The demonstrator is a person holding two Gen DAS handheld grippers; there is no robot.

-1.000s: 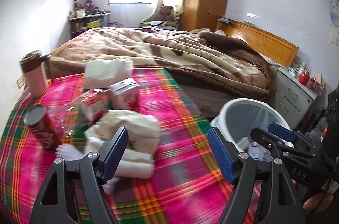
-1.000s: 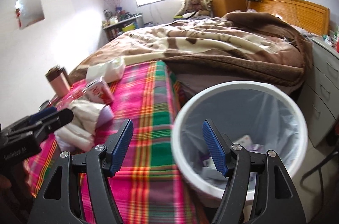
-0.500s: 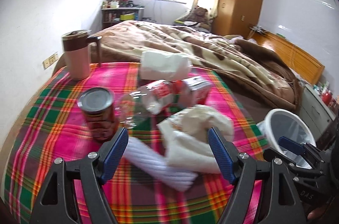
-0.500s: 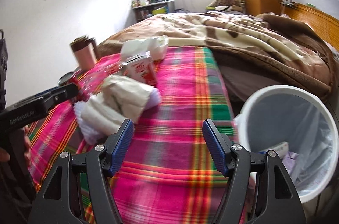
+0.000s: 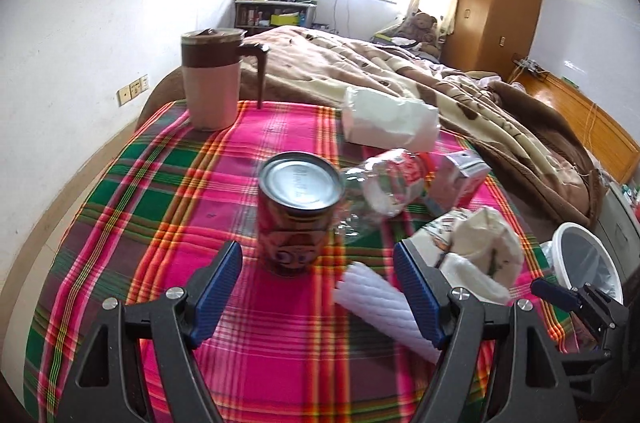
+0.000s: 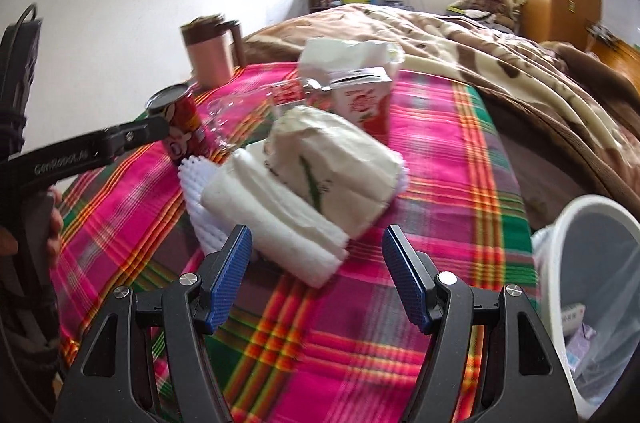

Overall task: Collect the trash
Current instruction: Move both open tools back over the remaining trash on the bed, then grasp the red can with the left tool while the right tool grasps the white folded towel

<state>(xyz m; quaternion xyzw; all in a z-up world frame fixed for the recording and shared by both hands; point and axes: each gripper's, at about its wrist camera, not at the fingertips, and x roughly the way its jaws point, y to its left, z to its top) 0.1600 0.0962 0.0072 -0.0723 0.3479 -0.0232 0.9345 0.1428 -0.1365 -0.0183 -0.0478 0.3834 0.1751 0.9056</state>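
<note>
Between the spread blue pads of the left tongs (image 5: 318,289), nothing is pinched; the red can (image 5: 298,213) stands upright on the plaid-covered counter (image 5: 132,223) just ahead of them. To take it well, I would keep the tongs level with the can's middle, straddle it evenly and squeeze below the rim, since a high or off-centre grip could tip it onto the clear crushed bottle (image 5: 378,193) lying against it. The right tongs (image 6: 316,273) are likewise spread and empty, lined up with the folded white paper bundle (image 6: 316,175) that rests on ribbed white foam wrap (image 6: 200,207); that soft stack probably needs a deep bite across its narrow side. Behind these lie a small red-and-white carton (image 6: 362,99) and a white tissue pack (image 5: 390,121). A lidded pink jug (image 5: 212,83) stands at the far corner, contents hidden. Off the counter's right edge, the white lined bin (image 6: 592,287) already holds a few small packets.
</note>
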